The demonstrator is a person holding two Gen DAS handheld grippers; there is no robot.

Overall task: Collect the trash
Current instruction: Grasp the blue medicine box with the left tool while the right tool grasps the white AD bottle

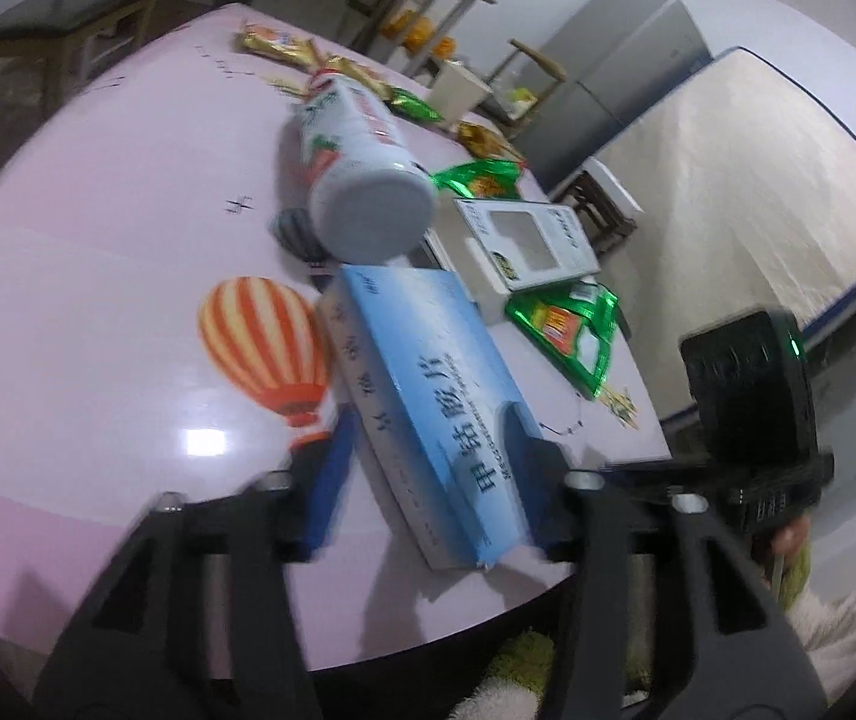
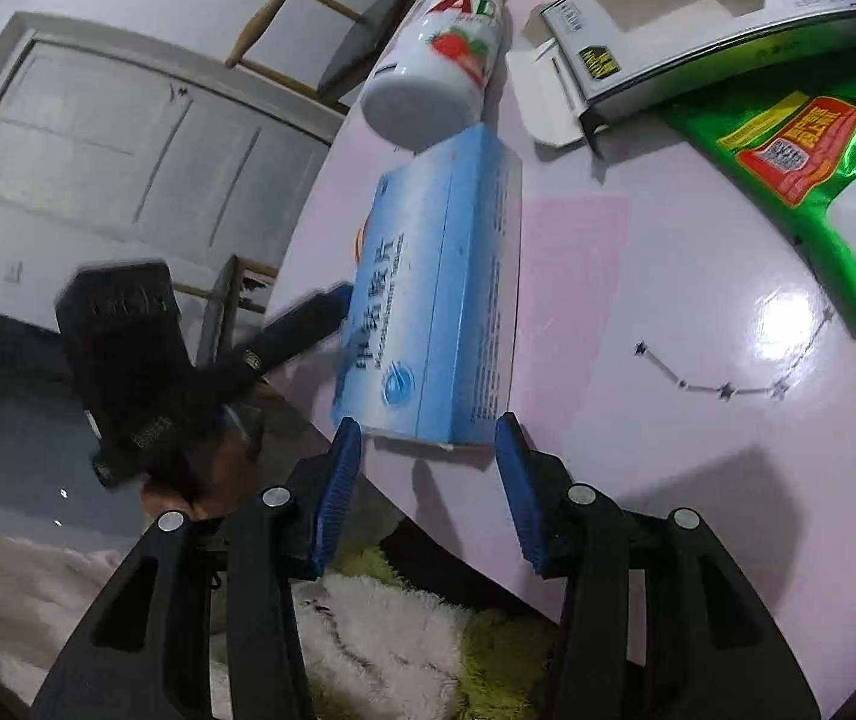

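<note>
Blue box [image 1: 428,396] sits at the near edge of the pink table [image 1: 98,276], long axis pointing away from you.

Your left gripper [image 1: 422,450] straddles it, unclenched; your right gripper [image 2: 428,450], also unclenched, is just short of its near end.

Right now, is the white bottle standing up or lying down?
Lying down. The white bottle rests on its side on the pink table, its round base facing the blue box.
</note>
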